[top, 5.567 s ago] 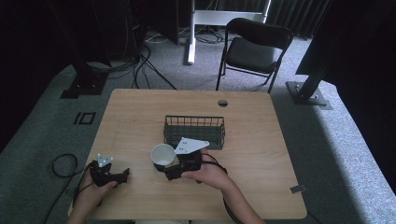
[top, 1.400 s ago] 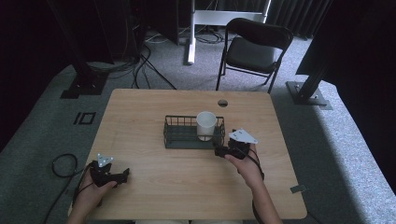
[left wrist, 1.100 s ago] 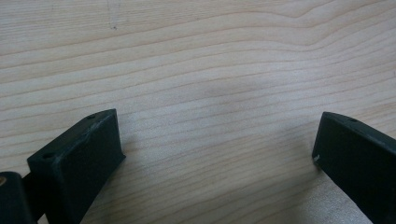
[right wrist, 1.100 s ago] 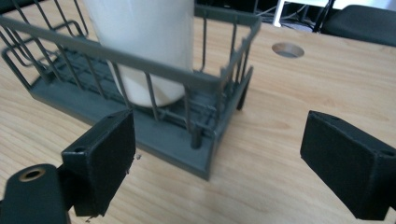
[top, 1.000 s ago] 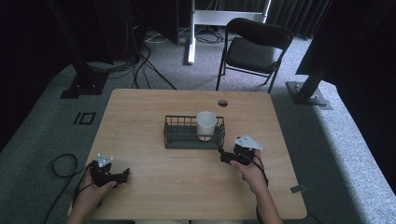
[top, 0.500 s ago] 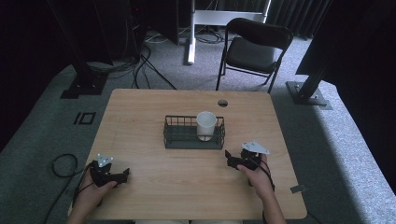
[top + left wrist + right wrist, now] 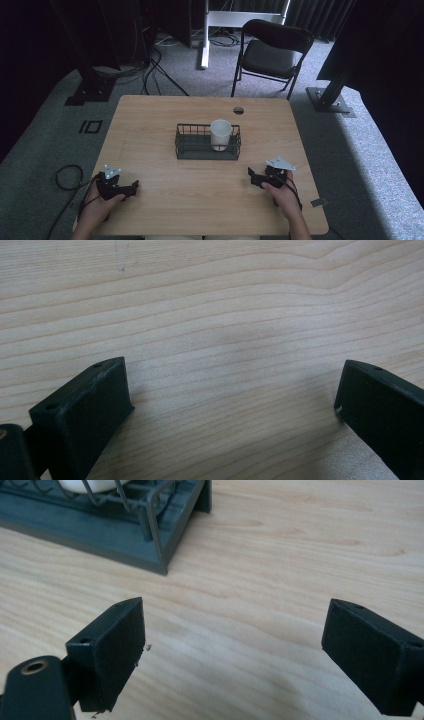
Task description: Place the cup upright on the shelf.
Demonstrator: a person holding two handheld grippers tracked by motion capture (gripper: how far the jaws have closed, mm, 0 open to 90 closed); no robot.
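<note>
Nearest the person, both grippers rest low on the wooden table (image 7: 200,195), well apart from each other. The left gripper (image 7: 131,187) sits at the near left corner, its jaws spread wide over bare wood grain with nothing between them. The right gripper (image 7: 251,176) lies at the near right, jaws likewise wide and empty, aimed toward the wire basket (image 7: 150,535), whose corner shows in the right gripper view.

Farther out, at the table's middle, the white cup (image 7: 220,134) stands upright inside the right half of the basket (image 7: 192,150), its mouth opening upward and its long axis vertical. Whether it has a handle cannot be told.

Judging by its look, the cup is probably light, stiff and smooth-walled, so it could slip or tip under a loose pinch. The best hold seems to be across the rim, one jaw inside and one outside, since the basket's wires guard the lower wall.
</note>
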